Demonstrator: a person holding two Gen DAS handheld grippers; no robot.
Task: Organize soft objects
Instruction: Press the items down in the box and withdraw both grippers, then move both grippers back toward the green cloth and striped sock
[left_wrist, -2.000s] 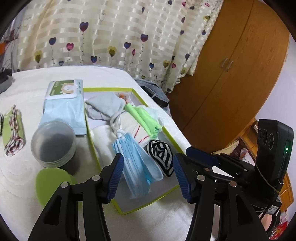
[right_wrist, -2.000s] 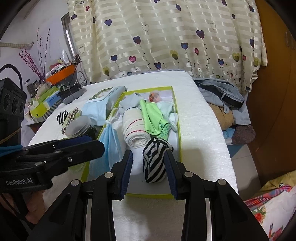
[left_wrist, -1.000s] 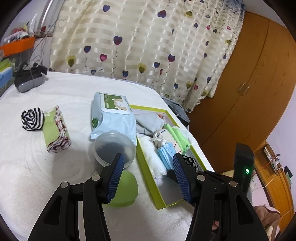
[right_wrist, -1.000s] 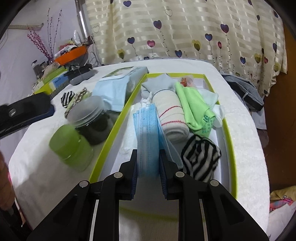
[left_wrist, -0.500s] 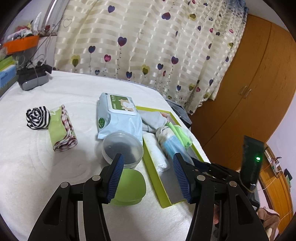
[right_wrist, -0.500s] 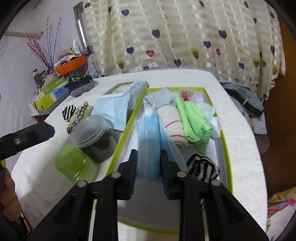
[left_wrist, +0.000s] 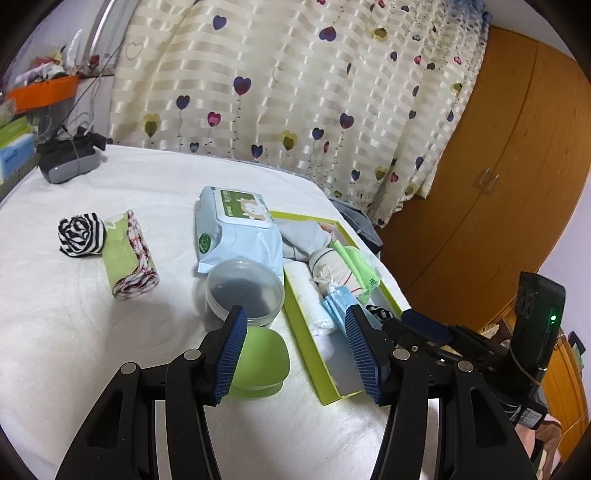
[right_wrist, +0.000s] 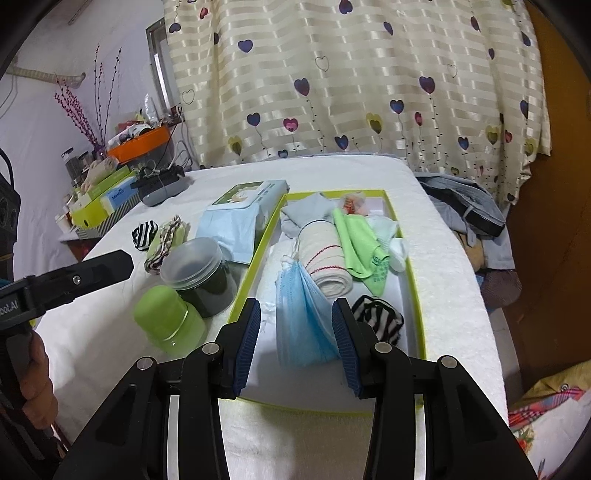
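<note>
A green-rimmed box (right_wrist: 413, 280) on the white bed holds a blue face mask (right_wrist: 301, 317), a striped sock ball (right_wrist: 376, 318), a cream roll (right_wrist: 325, 254), a green cloth (right_wrist: 360, 245) and a grey cloth (right_wrist: 304, 214). My right gripper (right_wrist: 295, 345) is open, its fingertips on either side of the mask's near end. My left gripper (left_wrist: 293, 352) is open and empty above a green lid (left_wrist: 258, 363), left of the box (left_wrist: 308, 332). A second striped sock ball (left_wrist: 81, 234) and a green patterned roll (left_wrist: 129, 254) lie on the bed at far left.
A wipes pack (left_wrist: 236, 225) and a clear jar (left_wrist: 243, 291) with a green lid (right_wrist: 168, 319) stand left of the box. A grey device (left_wrist: 68, 158) lies at the bed's far corner. Clothes (right_wrist: 469, 210) are heaped beside the bed. A wardrobe (left_wrist: 491, 184) stands at right.
My right gripper has opened and let go of the blue mask, which now lies in the box. My left gripper has drawn back and turned left, away from the box.
</note>
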